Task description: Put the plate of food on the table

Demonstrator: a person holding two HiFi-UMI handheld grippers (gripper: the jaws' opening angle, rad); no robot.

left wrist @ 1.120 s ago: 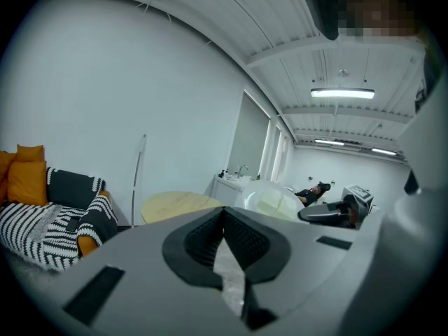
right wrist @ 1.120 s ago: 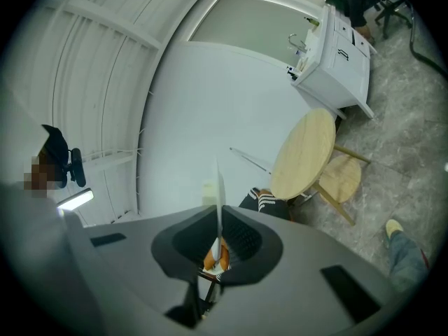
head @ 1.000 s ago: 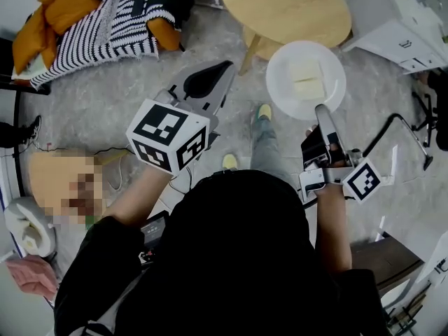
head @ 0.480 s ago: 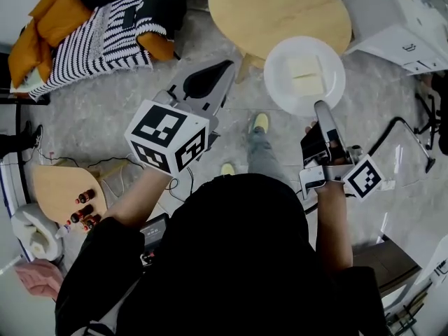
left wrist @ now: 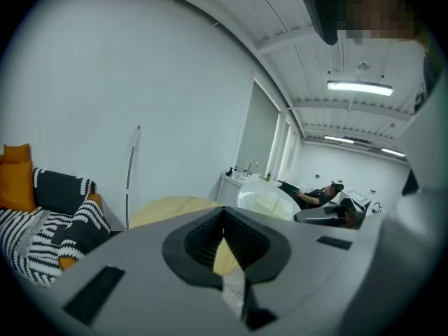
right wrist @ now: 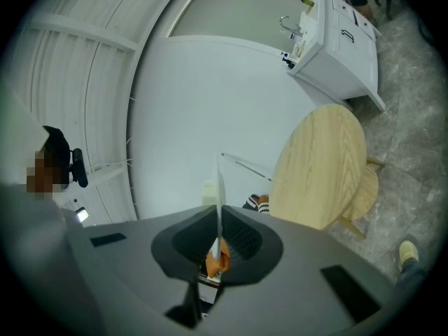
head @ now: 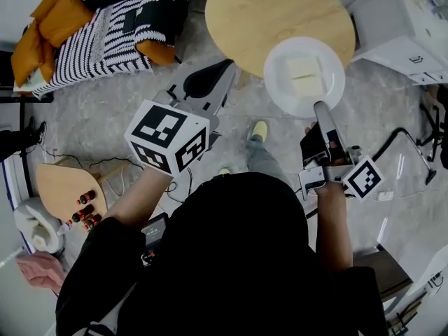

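A white plate (head: 304, 75) carries two pale slabs of food (head: 302, 67). My right gripper (head: 320, 108) is shut on the plate's near rim and holds it flat in the air. The plate's far part overlaps the edge of the round wooden table (head: 259, 12). In the right gripper view the rim shows as a thin white edge (right wrist: 219, 187) clamped in the right gripper (right wrist: 218, 240), with the table (right wrist: 322, 166) ahead. My left gripper (head: 225, 67) is shut and holds nothing, left of the plate. In the left gripper view the left gripper (left wrist: 225, 254) points at the table (left wrist: 168, 211), with the plate (left wrist: 269, 201) to the right.
A couch with a striped blanket (head: 105, 26) and orange cushions stands at the upper left. A white cabinet (head: 399, 19) is right of the table. A low wooden stand (head: 59, 187) with small bottles sits at the left. A wooden stool (right wrist: 360, 194) is tucked under the table.
The person has walked towards the table with both grippers. The table has slid nearer in the head view, and the plate now overlaps its edge. The grip on the plate is unchanged.
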